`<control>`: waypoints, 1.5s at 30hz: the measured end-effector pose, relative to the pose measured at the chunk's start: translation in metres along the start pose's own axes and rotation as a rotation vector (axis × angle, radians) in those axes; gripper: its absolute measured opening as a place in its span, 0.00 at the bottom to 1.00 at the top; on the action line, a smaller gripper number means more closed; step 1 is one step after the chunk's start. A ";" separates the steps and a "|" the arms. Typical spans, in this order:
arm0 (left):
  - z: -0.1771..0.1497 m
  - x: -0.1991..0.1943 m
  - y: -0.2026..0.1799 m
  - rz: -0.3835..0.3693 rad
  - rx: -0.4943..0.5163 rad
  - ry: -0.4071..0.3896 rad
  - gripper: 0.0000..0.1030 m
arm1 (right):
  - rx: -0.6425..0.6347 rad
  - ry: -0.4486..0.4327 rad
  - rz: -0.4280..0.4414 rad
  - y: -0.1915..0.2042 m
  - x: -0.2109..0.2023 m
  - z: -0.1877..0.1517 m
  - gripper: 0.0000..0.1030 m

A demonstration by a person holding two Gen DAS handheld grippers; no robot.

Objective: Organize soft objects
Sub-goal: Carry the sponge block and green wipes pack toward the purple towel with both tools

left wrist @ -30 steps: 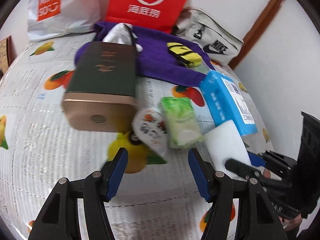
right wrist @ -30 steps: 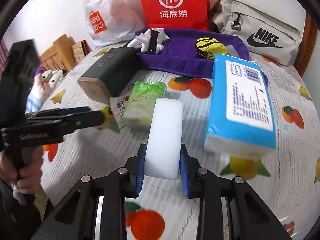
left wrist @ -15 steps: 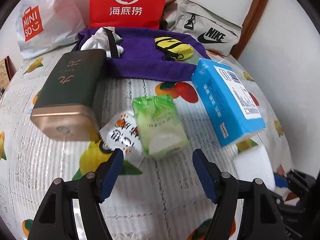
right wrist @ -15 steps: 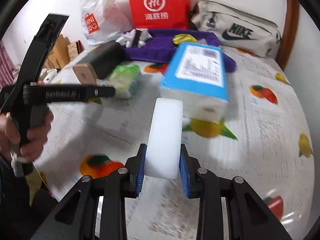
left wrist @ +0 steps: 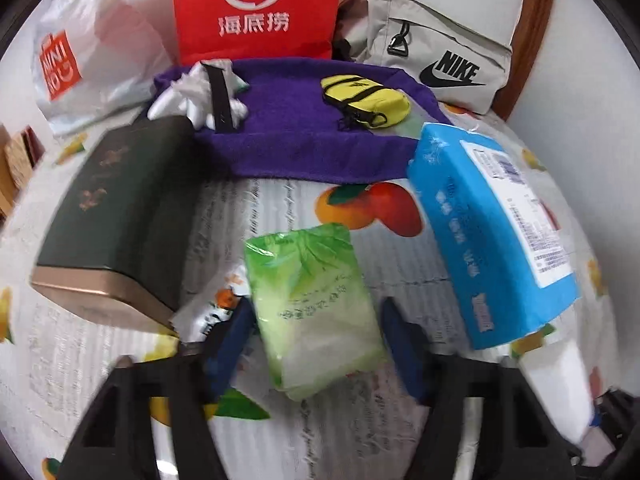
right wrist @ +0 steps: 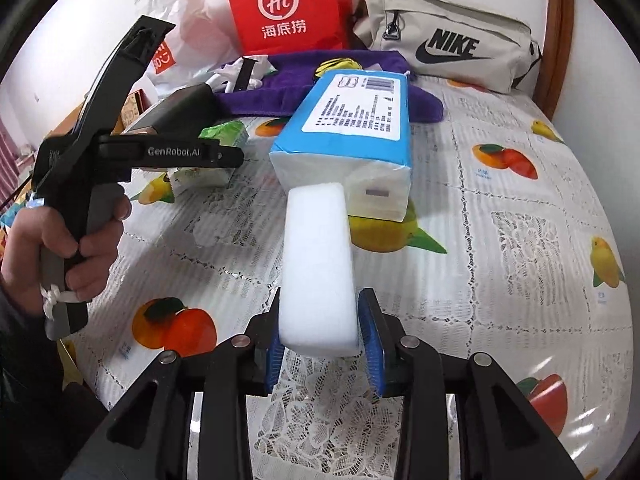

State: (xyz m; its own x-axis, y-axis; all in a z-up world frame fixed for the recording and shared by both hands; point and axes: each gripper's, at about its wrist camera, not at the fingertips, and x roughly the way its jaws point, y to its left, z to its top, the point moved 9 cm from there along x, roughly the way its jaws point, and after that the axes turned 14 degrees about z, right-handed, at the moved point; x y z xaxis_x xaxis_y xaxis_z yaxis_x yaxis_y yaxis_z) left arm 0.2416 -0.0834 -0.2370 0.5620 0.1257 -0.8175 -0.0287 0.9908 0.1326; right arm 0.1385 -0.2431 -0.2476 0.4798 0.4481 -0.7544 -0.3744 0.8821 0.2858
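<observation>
A green tissue pack [left wrist: 312,300] lies on the fruit-print tablecloth [right wrist: 520,240]. My left gripper [left wrist: 316,308] straddles it, its jaws closing, with slim gaps still beside the blue pads. A white sponge block [right wrist: 316,264] lies lengthwise on the cloth, its far end against the blue tissue pack [right wrist: 352,128]. My right gripper [right wrist: 320,296] holds the block's near end between jaws that are opening; a thin gap shows at the right pad. From the left wrist the sponge [left wrist: 560,384] sits at the lower right, beside the blue pack [left wrist: 492,240].
A dark green tin [left wrist: 120,216] and a snack packet [left wrist: 212,312] lie left of the green pack. Behind are a purple cloth [left wrist: 304,136] with a yellow pouch [left wrist: 364,100] and white fabric [left wrist: 192,92], a red bag [left wrist: 256,8], a white bag [left wrist: 76,52], and a beige bag [left wrist: 436,60].
My left gripper moved forward over the green pack and its jaws narrowed around it. My right gripper set the sponge down by the blue pack and eased its pads.
</observation>
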 end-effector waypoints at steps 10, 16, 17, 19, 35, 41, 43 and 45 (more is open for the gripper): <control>-0.024 -0.023 0.011 -0.101 -0.005 -0.023 0.50 | 0.024 -0.061 -0.030 -0.003 0.011 0.001 0.36; -0.050 -0.034 0.037 -0.070 -0.029 -0.021 0.50 | 0.027 -0.096 -0.044 -0.004 0.010 -0.001 0.29; -0.053 -0.036 0.042 -0.060 -0.037 -0.021 0.50 | 0.022 -0.100 -0.047 -0.004 0.010 -0.001 0.30; -0.060 -0.039 0.056 -0.027 -0.055 -0.022 0.50 | 0.016 -0.111 -0.051 -0.003 0.010 -0.002 0.30; -0.082 -0.029 0.099 0.046 -0.119 -0.027 0.52 | 0.019 -0.159 -0.058 -0.005 0.010 -0.002 0.31; -0.081 -0.032 0.105 -0.006 -0.166 -0.028 0.47 | 0.028 -0.163 -0.077 -0.005 0.008 -0.002 0.28; -0.083 -0.032 0.108 -0.024 -0.185 -0.016 0.47 | 0.047 -0.158 -0.072 -0.005 0.007 -0.003 0.28; -0.083 -0.033 0.110 -0.031 -0.194 -0.002 0.47 | 0.049 -0.151 -0.074 -0.004 0.006 -0.003 0.28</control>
State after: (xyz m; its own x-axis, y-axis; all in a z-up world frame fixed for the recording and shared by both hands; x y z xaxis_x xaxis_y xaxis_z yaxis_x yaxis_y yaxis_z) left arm 0.1510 0.0256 -0.2425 0.5670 0.0954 -0.8182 -0.1704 0.9854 -0.0032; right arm 0.1403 -0.2446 -0.2554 0.6199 0.3950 -0.6780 -0.2966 0.9179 0.2636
